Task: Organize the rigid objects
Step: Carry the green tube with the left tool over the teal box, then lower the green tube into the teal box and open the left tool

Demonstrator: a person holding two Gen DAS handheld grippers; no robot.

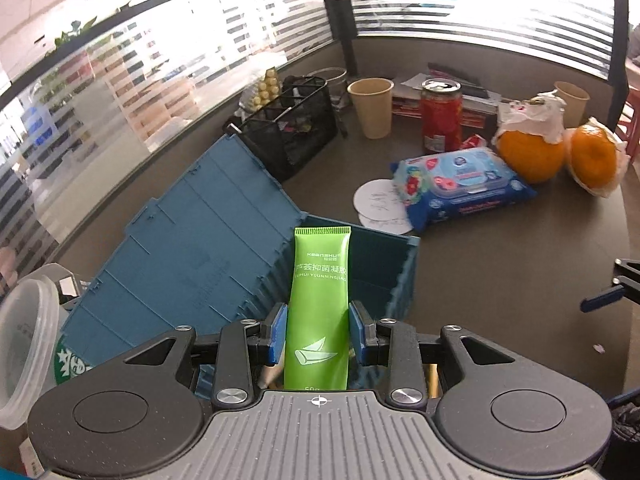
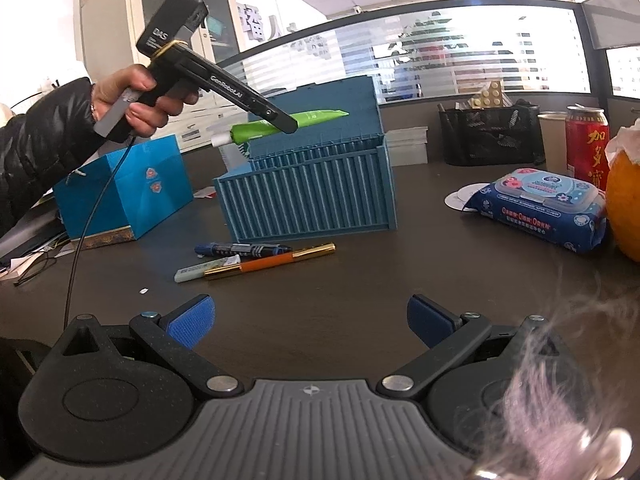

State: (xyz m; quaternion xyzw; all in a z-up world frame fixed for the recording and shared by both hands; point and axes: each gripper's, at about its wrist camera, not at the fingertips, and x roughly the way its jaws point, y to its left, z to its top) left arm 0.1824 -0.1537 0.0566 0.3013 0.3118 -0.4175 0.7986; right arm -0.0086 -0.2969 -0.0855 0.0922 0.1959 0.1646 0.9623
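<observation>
One green gel tube (image 1: pixel 318 304) sits between the pads of the left tongs (image 1: pixel 318 334), gripped mid-body and held in the air above the open blue container-style box (image 2: pixel 310 196). Handling est.: light, soft-walled plastic, glossy, so prob. slippery; excess squeeze may dent it. Best hold: flat faces near mid-length, as now; avoid the crimped end. Right tongs (image 2: pixel 310 322) spread wide, empty, low over the surface (image 2: pixel 400 280). Markers and pens (image 2: pixel 256 258) lie in front of the box, prob. stiff and easy to pinch at mid-barrel.
</observation>
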